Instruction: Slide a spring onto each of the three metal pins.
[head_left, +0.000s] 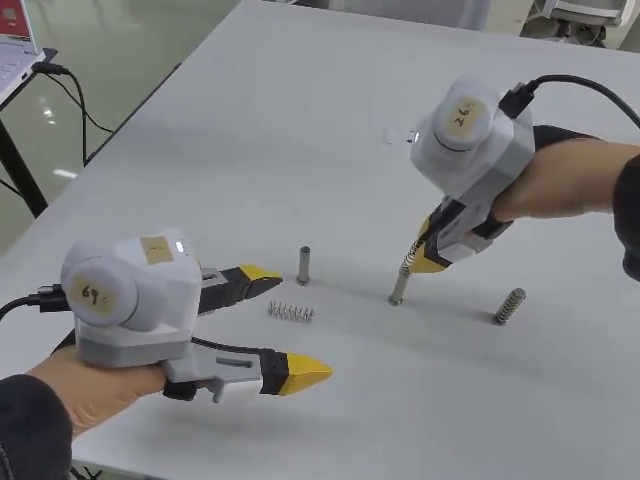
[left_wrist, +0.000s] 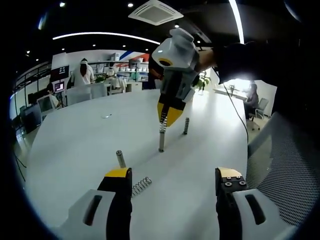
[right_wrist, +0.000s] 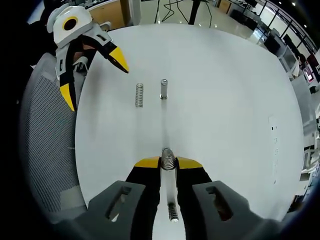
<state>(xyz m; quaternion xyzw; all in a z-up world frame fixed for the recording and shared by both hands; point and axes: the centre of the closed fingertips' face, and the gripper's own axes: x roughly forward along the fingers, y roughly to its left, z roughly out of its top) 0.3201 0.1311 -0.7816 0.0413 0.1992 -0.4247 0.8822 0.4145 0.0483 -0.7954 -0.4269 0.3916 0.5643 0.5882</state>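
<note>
Grips the held spring (right_wrist: 169, 161) in the right gripper (head_left: 430, 258), jaws narrow around the coil, upright over the middle pin (head_left: 399, 291) for alignment of coil and shaft; looks partway threaded on. Hangs the left gripper (left_wrist: 174, 172) at the near left, jaws wide and holding nothing, facing the loose spring (head_left: 290, 312) lying on the counter (head_left: 300, 120) just beside the bare pin (head_left: 303, 265), probably to take it next. Leaves the right pin (head_left: 509, 306) alone, spring already on.
</note>
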